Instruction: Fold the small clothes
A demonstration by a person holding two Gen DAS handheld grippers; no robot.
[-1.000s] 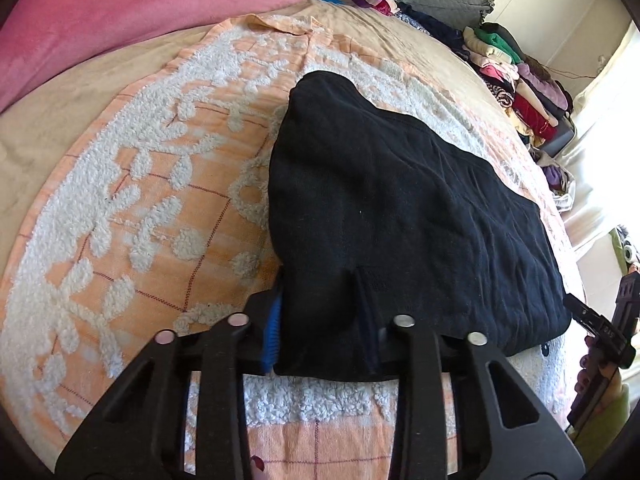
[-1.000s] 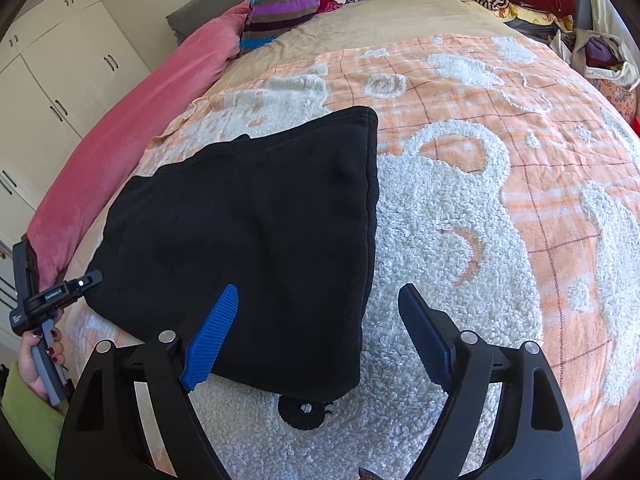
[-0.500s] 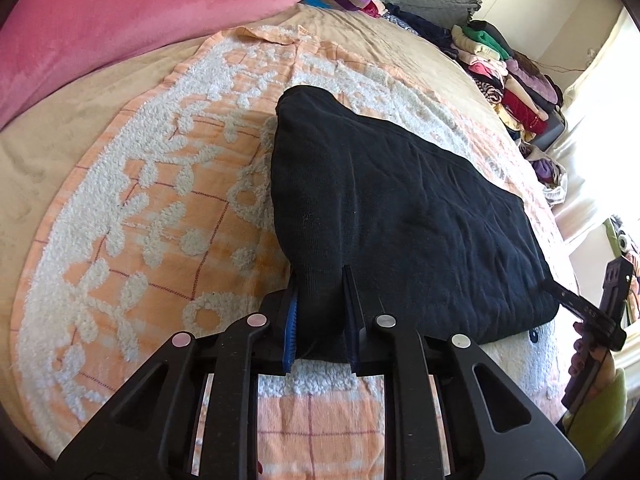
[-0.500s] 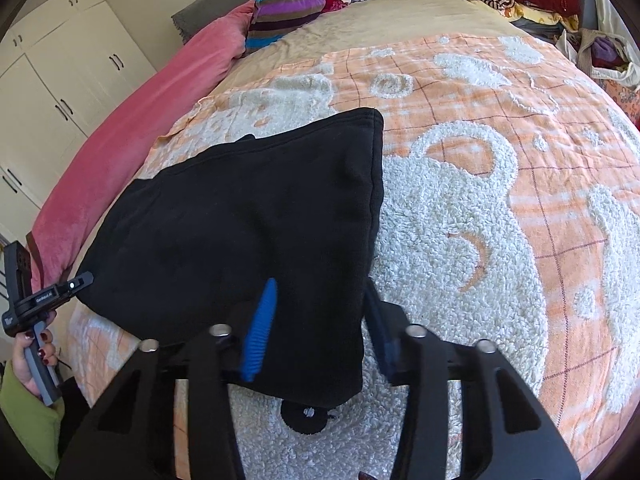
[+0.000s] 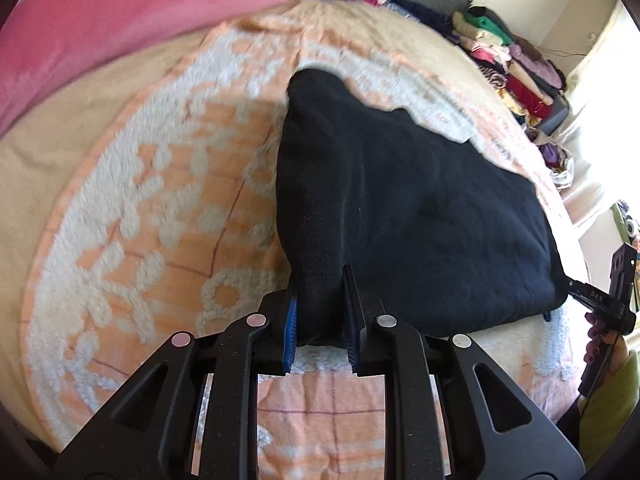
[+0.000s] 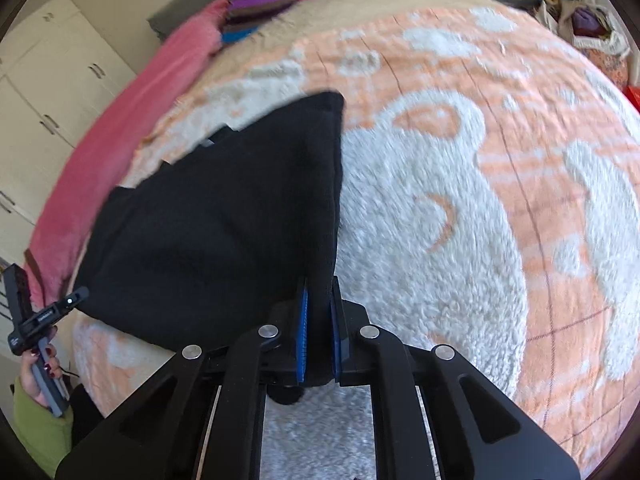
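A black garment lies flat on an orange-and-white fleece blanket on a bed. My left gripper is shut on the garment's near left corner, and the cloth bunches up between the blue pads. In the right wrist view the same black garment spreads to the left. My right gripper has its jaws closing tight on the near right corner, along the hemmed edge. Each wrist view catches the other gripper at its side: the right one and the left one, both in a hand with a green sleeve.
A long pink bolster runs along the far left of the bed. Stacked folded clothes and a striped bundle sit at the far end. White cupboards stand beyond the bed. Bare blanket stretches to the right of the garment.
The right gripper's wide-open jaws came together on the garment's corner. The left gripper's jaws narrowed on the other corner. Both corners now look slightly pulled up.
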